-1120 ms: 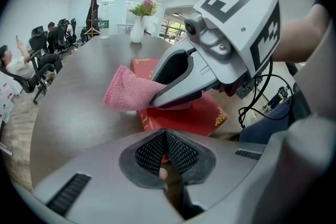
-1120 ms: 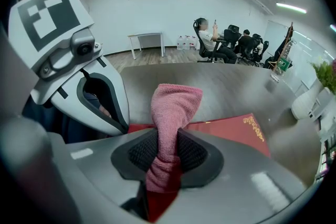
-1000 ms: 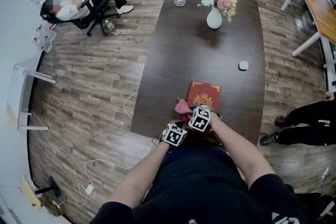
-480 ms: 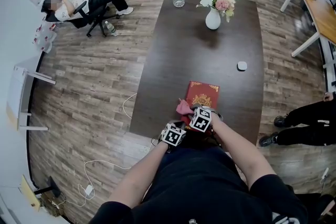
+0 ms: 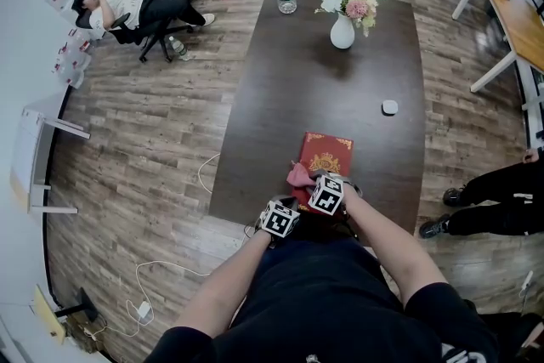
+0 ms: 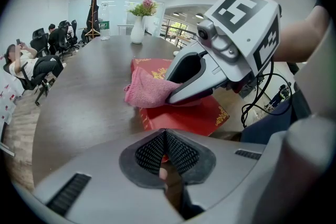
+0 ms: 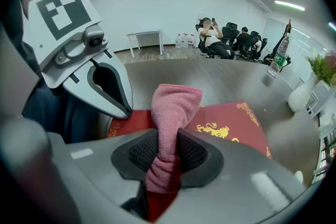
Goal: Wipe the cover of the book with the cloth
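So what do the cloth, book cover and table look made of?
The cloth looks like pink terry or microfibre: nubby pile. The book cover is red and smooth, perhaps leatherette or coated board, with gold ornament. The table looks dark brown wood or veneer, low sheen.

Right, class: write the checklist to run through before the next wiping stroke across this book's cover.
1. The cloth is clamped in the right gripper: ok.
2. The cloth rests on the book: ok.
3. The book lies flat on the table: ok.
4. The left gripper steadies the book: cannot tell; its jaws are together, by the book's near edge.
5. The vase stands away from the book: ok.
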Action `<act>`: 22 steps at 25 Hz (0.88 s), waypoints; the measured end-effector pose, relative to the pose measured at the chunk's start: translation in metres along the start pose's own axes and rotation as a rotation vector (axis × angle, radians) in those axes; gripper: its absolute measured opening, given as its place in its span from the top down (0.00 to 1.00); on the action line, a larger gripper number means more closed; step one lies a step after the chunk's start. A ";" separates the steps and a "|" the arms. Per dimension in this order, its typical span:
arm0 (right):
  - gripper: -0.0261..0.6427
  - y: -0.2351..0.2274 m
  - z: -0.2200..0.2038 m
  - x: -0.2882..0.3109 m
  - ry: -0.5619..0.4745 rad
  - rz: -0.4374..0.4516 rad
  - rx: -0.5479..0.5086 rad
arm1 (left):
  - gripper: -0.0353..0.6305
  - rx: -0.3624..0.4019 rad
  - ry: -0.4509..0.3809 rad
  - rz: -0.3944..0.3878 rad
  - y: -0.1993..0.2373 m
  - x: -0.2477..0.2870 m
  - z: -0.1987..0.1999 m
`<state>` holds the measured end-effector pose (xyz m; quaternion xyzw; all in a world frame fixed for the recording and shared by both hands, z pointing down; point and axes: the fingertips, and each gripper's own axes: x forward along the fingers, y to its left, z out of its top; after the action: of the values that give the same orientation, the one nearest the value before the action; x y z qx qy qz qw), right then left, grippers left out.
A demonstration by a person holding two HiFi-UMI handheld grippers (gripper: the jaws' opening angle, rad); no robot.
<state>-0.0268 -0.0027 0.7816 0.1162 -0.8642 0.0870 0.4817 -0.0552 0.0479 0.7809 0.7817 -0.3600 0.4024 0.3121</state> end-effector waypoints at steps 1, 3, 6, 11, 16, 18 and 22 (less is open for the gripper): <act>0.80 0.000 -0.001 0.000 0.000 -0.001 0.002 | 0.95 0.002 0.002 0.000 0.000 0.000 0.000; 0.80 0.000 -0.003 -0.001 -0.002 -0.003 0.005 | 0.95 0.000 0.004 0.003 0.000 0.001 -0.002; 0.80 0.000 -0.005 -0.002 -0.006 -0.008 0.006 | 0.95 -0.005 0.002 -0.002 -0.002 0.003 -0.004; 0.80 0.000 -0.005 -0.002 -0.006 -0.013 0.007 | 0.95 0.001 -0.017 0.004 0.003 0.005 -0.003; 0.80 -0.001 -0.007 -0.004 -0.005 -0.007 0.014 | 0.95 0.000 -0.006 0.011 0.004 0.003 -0.002; 0.80 -0.001 -0.009 -0.004 -0.007 -0.008 0.014 | 0.95 0.001 -0.002 0.007 0.003 0.002 -0.002; 0.80 -0.001 -0.012 -0.006 -0.004 -0.009 0.014 | 0.95 0.002 -0.013 -0.004 -0.001 0.001 0.002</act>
<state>-0.0140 0.0003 0.7832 0.1236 -0.8640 0.0907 0.4796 -0.0533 0.0468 0.7806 0.7854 -0.3602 0.3970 0.3095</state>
